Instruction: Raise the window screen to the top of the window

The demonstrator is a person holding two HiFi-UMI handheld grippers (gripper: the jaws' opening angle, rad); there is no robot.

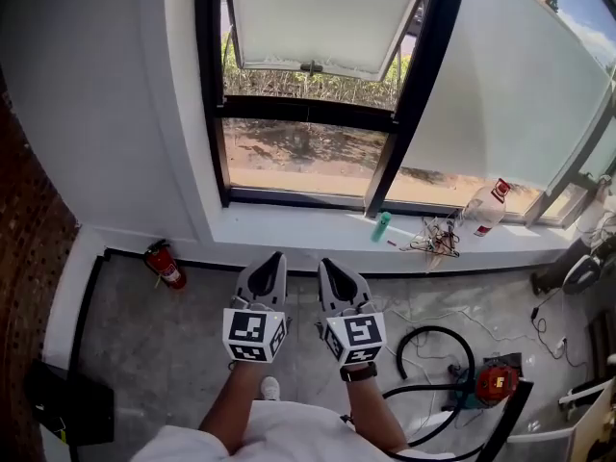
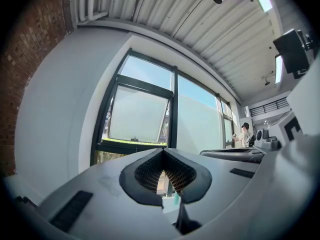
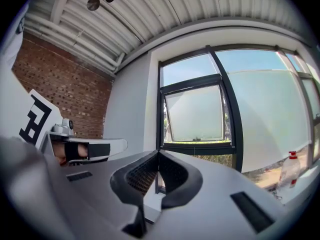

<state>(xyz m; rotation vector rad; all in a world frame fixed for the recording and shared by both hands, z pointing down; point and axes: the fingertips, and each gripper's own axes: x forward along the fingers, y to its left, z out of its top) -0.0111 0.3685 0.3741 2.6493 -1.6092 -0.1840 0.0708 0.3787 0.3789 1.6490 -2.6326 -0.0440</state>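
Observation:
The black-framed window (image 1: pixel 404 94) stands across the room from me. Its left sash is tilted outward and carries a white translucent panel (image 1: pixel 322 17) with a small handle (image 1: pixel 310 66) at its bottom edge. The same panel shows in the left gripper view (image 2: pixel 137 116) and the right gripper view (image 3: pixel 195 114). My left gripper (image 1: pixel 277 256) and right gripper (image 1: pixel 325 263) are side by side over the floor, short of the sill, pointing level at the window. Both are shut with nothing between the jaws, as their own views also show: left gripper (image 2: pixel 162 151), right gripper (image 3: pixel 158 153).
On the white sill (image 1: pixel 289 224) lie a teal bottle (image 1: pixel 382 225), tangled wires (image 1: pixel 435 237) and a clear red-capped bottle (image 1: pixel 484 207). A fire extinguisher (image 1: pixel 166 264) stands at floor left. A black hose (image 1: pixel 433 354) and a red tool (image 1: pixel 496 383) lie at right. Brick wall (image 1: pixel 29 258) on the left.

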